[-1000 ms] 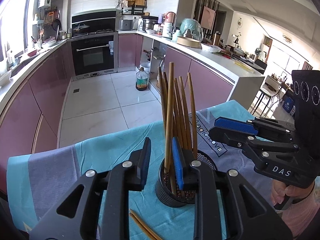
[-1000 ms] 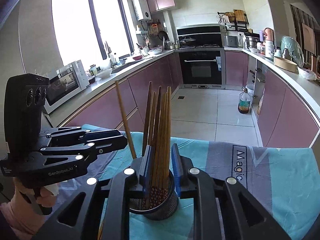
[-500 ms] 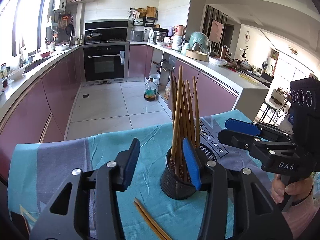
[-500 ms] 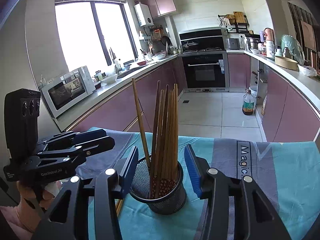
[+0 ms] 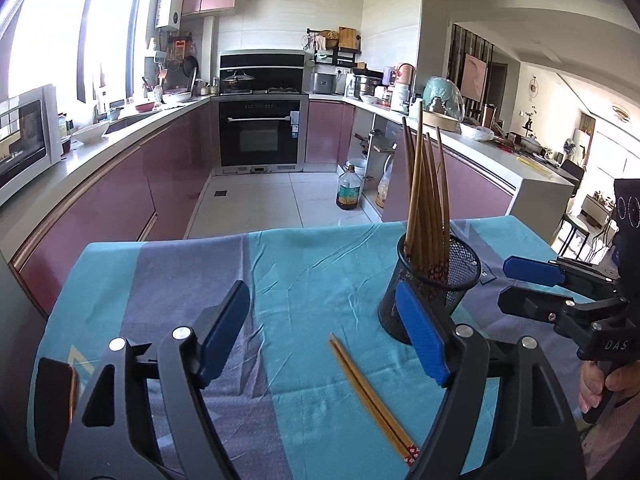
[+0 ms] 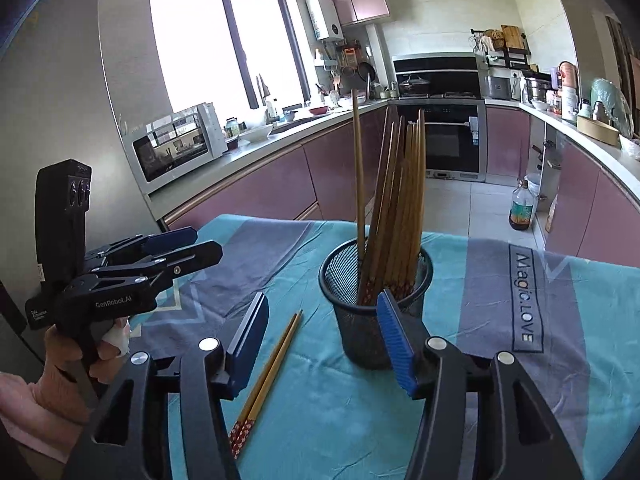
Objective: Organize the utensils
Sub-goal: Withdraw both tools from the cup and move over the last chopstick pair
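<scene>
Chopsticks in holder [image 5: 425, 200]: left wrist view; a bundle of wooden sticks stands tips-up, fanned and leaning, in a black mesh holder [image 5: 452, 280] on the teal and grey tablecloth [image 5: 304, 272]
Loose chopsticks [image 5: 370, 396]: a pair lying flat side by side on the cloth, just in front of the holder, red patterned ends nearest the camera
Left gripper [image 5: 324, 332]: jaws wide and opening; nothing is gripped; the loose pair lies on the cloth below the gap; the blue right-hand pad overlaps the holder's near wall in this view; whether it touches, I cannot tell
Right gripper [image 5: 516, 284]: at the right edge of the same view, beside the holder, blue pads apart, nothing between them; a hand grips its handle
Holder [image 6: 376, 300]: right wrist view; it stands mid-cloth with the bundle [image 6: 400, 216] inside, one stick leaning away to the left of the rest
Loose pair [image 6: 268, 376]: on the cloth left of the holder, apart from it, patterned ends toward the camera
Right gripper [image 6: 322, 340]: jaws parted and opening; empty; the loose pair shows on the cloth within the gap
Left gripper [image 6: 200, 244]: at the left, held in a hand [image 6: 76, 364], its fingers slightly apart and empty
</scene>
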The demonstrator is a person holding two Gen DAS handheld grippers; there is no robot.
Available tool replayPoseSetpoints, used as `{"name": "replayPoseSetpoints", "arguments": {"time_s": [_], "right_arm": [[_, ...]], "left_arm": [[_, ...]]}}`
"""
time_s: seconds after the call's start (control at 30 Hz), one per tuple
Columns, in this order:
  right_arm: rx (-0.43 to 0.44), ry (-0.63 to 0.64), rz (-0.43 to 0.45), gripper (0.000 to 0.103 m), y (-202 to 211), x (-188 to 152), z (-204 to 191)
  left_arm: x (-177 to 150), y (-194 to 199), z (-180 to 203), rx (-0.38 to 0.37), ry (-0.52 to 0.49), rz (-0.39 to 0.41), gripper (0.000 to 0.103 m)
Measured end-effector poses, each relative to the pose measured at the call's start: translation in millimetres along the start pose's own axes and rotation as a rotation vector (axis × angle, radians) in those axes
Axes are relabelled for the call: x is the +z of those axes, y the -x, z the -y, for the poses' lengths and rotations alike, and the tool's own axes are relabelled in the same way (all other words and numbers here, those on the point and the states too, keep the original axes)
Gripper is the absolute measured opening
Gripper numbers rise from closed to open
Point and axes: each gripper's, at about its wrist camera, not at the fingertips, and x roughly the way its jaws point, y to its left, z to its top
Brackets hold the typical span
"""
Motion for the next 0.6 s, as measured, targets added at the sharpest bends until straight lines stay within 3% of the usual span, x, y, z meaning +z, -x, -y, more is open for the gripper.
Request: {"name": "replayPoseSetpoints", "arguments": {"time_s": [0.27, 0.6], "right_arm": [[0.037, -0.025, -0.091, 0.056, -23, -23, -12], [0.035, -0.030, -0.159, 0.057, -41, -40, -24]], "left_arm": [[-27, 10, -15, 0.050, 0.028, -0.009, 0.080], [-45, 8, -9, 0.054, 0.037, -0.048, 0.081]]}}
